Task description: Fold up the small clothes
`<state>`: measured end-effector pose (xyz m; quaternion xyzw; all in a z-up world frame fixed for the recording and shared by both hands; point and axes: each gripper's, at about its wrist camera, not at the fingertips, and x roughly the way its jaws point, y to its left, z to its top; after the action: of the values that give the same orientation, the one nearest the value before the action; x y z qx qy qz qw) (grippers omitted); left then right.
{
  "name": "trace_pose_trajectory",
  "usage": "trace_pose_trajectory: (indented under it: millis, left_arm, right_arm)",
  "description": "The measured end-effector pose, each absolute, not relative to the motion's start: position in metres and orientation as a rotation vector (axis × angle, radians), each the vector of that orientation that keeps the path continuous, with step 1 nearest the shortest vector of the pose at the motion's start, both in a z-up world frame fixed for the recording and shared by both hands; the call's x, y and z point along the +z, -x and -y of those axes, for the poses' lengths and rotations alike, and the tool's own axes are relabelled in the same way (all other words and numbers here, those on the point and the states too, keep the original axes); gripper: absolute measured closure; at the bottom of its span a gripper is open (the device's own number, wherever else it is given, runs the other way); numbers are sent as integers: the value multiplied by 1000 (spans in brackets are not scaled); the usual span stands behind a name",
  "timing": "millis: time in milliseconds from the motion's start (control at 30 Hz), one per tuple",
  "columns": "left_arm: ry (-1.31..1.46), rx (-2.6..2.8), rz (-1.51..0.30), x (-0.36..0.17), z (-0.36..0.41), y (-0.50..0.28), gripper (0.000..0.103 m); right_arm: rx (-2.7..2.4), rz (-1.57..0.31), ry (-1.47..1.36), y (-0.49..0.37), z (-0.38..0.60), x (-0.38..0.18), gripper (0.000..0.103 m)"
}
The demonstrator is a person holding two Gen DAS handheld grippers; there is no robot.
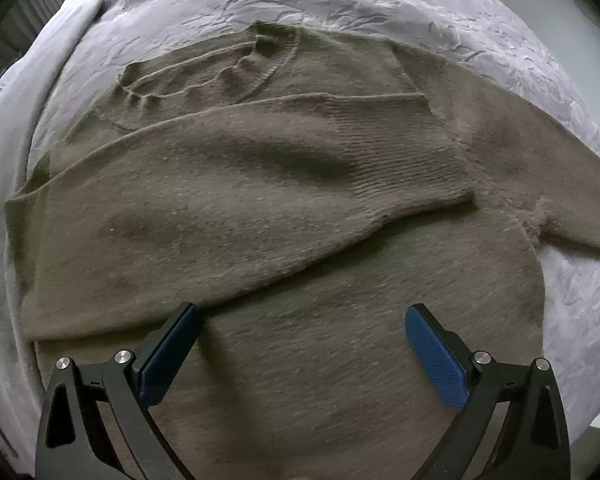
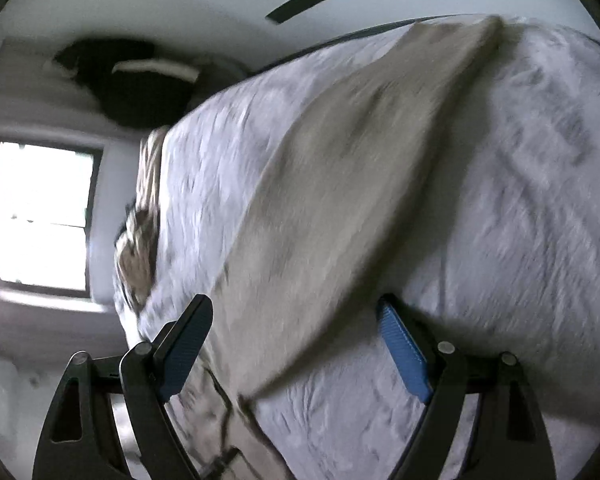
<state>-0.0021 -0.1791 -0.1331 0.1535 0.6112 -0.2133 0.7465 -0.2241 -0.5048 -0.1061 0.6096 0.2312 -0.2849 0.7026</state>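
A grey-brown knit sweater [image 1: 284, 248] lies flat on a pale quilted bed cover [image 1: 440, 20]. One sleeve [image 1: 260, 196] is folded across its body, cuff toward the right; the collar [image 1: 272, 60] lies at the far side. My left gripper [image 1: 302, 320] is open and empty just above the sweater's near part. In the blurred right wrist view, the other sleeve [image 2: 340, 184] stretches out across the cover. My right gripper [image 2: 296, 316] is open and empty over that sleeve's near end.
The bed cover [image 2: 520, 200] fills most of the right wrist view. A patterned cloth [image 2: 140, 240] lies at the bed's far edge. A bright window [image 2: 40, 212] and white walls lie beyond. The bed's edge drops off at left in the left wrist view.
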Motion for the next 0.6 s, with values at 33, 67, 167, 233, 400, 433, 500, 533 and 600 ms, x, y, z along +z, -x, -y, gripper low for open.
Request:
trace_pose_trajectory:
  millis: [33, 67, 167, 233, 400, 433, 500, 533, 600]
  left_arm:
    - [-338, -471, -1336, -133, 181, 4, 1]
    - [-341, -478, -1335, -133, 184, 4, 1]
    - [-339, -503, -1337, -133, 190, 6, 1]
    - [-331, -507, -1330, -131, 194, 9, 1]
    - [-311, -496, -1324, -128, 206, 17, 1]
    - [-311, -492, -1323, -128, 207, 19, 1]
    - [-316, -480, -1324, -129, 211, 21, 1]
    - [-317, -476, -1325, -129, 215, 19, 1]
    - [-320, -467, -1327, -130, 216, 18, 1]
  right_arm:
    - [-635, -505, -1358, 224, 508, -106, 17]
    - [-638, -496, -1349, 222, 514, -104, 17]
    - [-636, -484, -1321, 215, 527, -98, 16]
    - [-630, -475, -1316, 209, 534, -95, 16]
    - [-609, -471, -1351, 198, 541, -100, 16]
    - [-605, -474, -1354, 196, 542, -101, 16]
    - [-603, -489, -1354, 192, 542, -101, 16]
    - [-607, -500, -1355, 190, 542, -101, 16]
    - [-617, -528, -1355, 186, 541, -102, 19]
